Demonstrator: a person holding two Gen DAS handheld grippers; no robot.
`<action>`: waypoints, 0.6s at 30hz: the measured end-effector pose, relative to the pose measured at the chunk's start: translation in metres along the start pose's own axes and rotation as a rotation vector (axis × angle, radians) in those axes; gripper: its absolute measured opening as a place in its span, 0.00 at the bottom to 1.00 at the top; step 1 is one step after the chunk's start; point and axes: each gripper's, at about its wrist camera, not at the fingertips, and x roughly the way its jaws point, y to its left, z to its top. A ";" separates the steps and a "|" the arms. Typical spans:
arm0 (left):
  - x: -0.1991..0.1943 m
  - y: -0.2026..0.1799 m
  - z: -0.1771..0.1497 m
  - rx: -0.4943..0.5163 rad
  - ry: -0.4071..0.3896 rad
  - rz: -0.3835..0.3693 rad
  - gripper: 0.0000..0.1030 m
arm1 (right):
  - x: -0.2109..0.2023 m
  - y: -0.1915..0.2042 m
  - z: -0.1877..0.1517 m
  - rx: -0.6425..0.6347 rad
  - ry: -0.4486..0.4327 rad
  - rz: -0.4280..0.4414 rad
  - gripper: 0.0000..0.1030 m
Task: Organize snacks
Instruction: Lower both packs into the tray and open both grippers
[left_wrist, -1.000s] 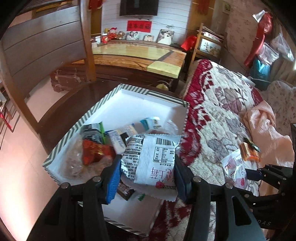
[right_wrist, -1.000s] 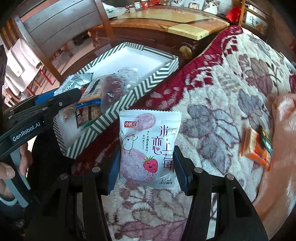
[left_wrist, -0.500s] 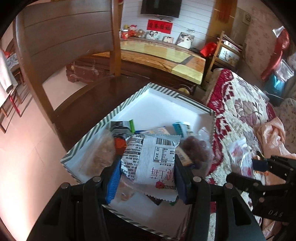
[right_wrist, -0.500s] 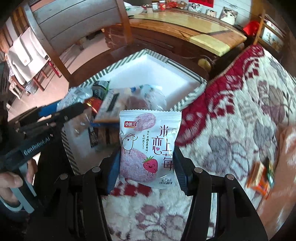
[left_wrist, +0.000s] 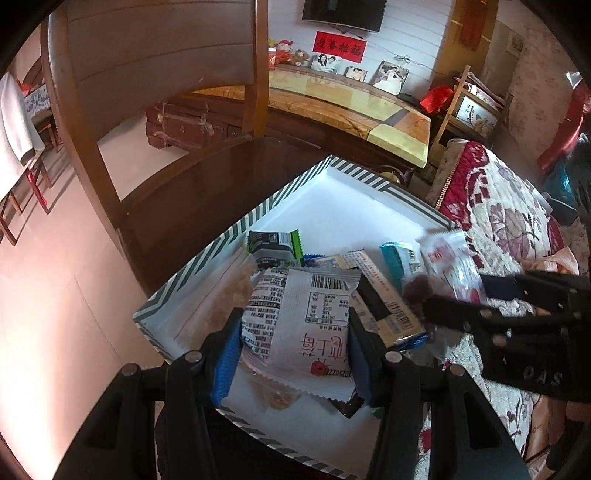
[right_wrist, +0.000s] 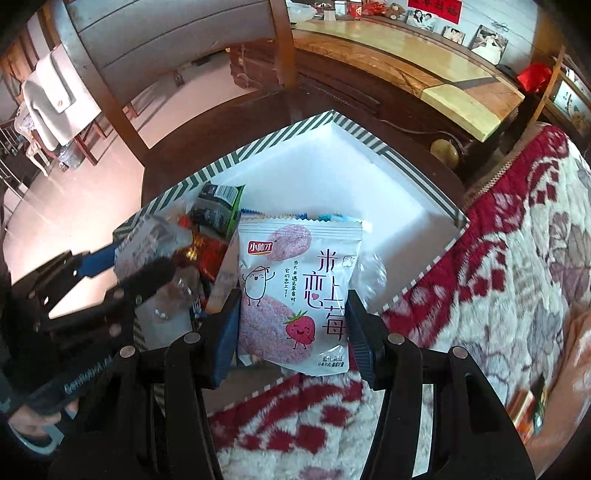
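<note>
Strawberry rice-cracker packet (right_wrist: 295, 295) clamped by its side edges in right gripper (right_wrist: 293, 325); printed front to the camera, top seal away from the tongs, long axis running along the fingers. Hanging above near-right edge of striped box (right_wrist: 417, 162), lower half over the blanket (right_wrist: 517, 280), upper half over the box interior.

Second packet of same kind (left_wrist: 295, 325) pinched likewise in left gripper (left_wrist: 293, 332); back face with barcode showing, print upside down, so top seal toward the tongs; long axis again along the fingers. Held above near-left corner of the box, over loose snacks (left_wrist: 369, 280) already piled inside. Box resting on dark chair seat (left_wrist: 192, 199), far half of its floor bare.

Both tongs closed on their packets, pads pressing the edges; neither packet visibly resting on anything, though contact below left packet cannot be told.

Step in hand, judged: carry and drop into box. To do well: bring right packet fully past the striped rim before release, else risk of tipping back onto blanket. Keep the two tongs apart, close together over the same corner. Aim for the bare far floor, lay packets flat, release low; light, slippery film likely to slide off the heap.
</note>
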 end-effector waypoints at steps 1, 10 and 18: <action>0.001 0.001 0.000 -0.004 0.004 0.000 0.53 | 0.003 0.000 0.003 -0.006 0.002 -0.001 0.52; 0.013 0.004 0.000 -0.015 0.038 0.008 0.53 | 0.035 0.001 0.025 -0.013 0.039 -0.009 0.52; 0.022 0.006 0.002 -0.037 0.073 0.023 0.63 | 0.044 0.001 0.032 -0.008 0.048 -0.014 0.53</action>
